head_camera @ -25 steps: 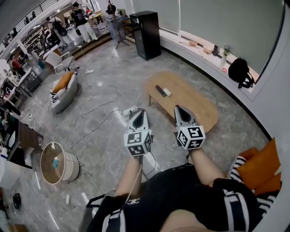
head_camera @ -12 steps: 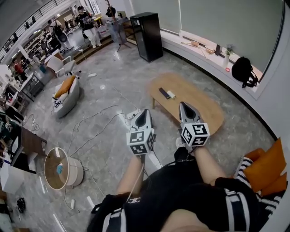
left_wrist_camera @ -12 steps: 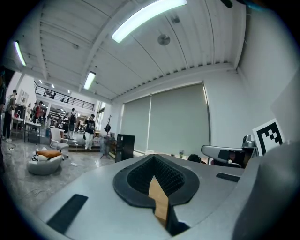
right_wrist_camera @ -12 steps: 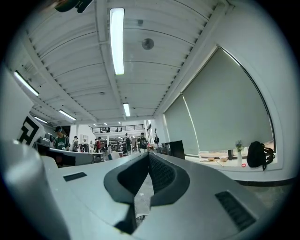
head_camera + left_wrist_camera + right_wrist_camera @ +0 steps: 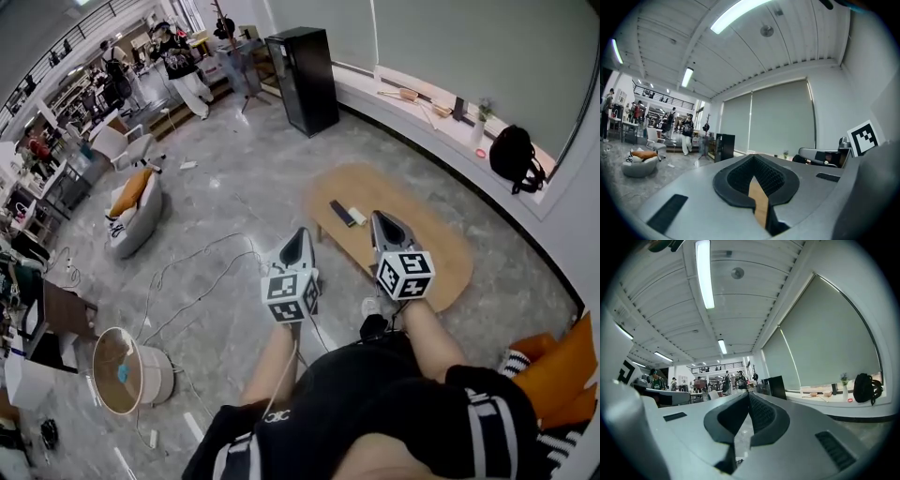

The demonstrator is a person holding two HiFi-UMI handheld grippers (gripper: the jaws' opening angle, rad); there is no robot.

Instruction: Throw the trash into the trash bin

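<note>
Above the floor [image 5: 234,178], left gripper [image 5: 299,233] and right gripper [image 5: 378,217] hang closed.

Grey marble floor [image 5: 234,178]; oval wooden table [image 5: 441,246] — black cabinet [image 5: 302,80] beyond.

The person wears a black top [image 5: 375,398] with white stripes on the sleeves [image 5: 489,420], filling the bottom of the frame. The left gripper [image 5: 300,234] and right gripper [image 5: 378,219], at centre, are grey tapered shells with black ribbed pads inside. Each carries a white cube [image 5: 405,275] printed with black square markers. A thin pale cable [image 5: 282,370] trails below the left one.
</note>
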